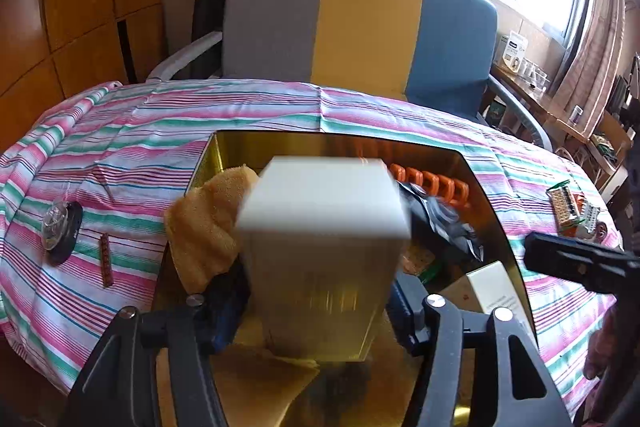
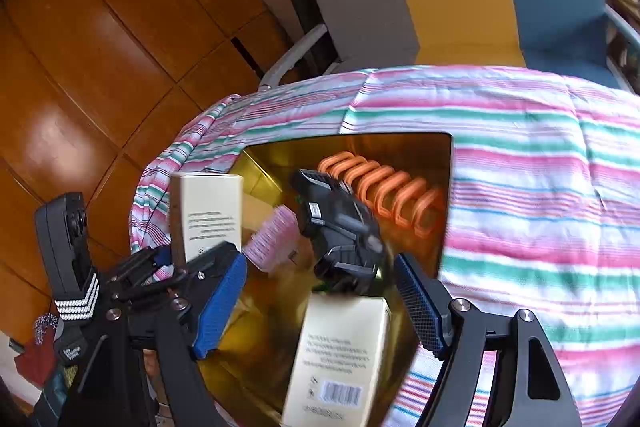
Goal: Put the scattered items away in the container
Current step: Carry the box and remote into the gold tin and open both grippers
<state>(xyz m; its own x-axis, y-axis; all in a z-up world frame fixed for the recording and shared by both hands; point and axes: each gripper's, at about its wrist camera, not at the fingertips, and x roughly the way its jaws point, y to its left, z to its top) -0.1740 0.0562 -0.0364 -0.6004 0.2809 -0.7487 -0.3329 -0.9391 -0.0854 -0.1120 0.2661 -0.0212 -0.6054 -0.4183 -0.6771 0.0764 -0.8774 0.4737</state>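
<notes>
The white box [image 1: 324,223] is clamped upright in the left claw [image 1: 316,311], held over the gold tin [image 1: 496,211] on the striped-cloth bench [image 1: 132,143]. In the tin lie a tan sponge [image 1: 200,223] at the left, an orange coil [image 2: 384,191] at the far right, a black gadget [image 2: 340,227], a pink roller [image 2: 272,243] and a cream carton [image 2: 340,359] at the near side. The right claw [image 2: 320,307] hangs spread wide above the tin, grasping nothing. Left of the tin on the cloth rest a round black item [image 1: 60,231] and a thin brown strip [image 1: 105,259]; a small pack [image 1: 568,211] lies at the right.
</notes>
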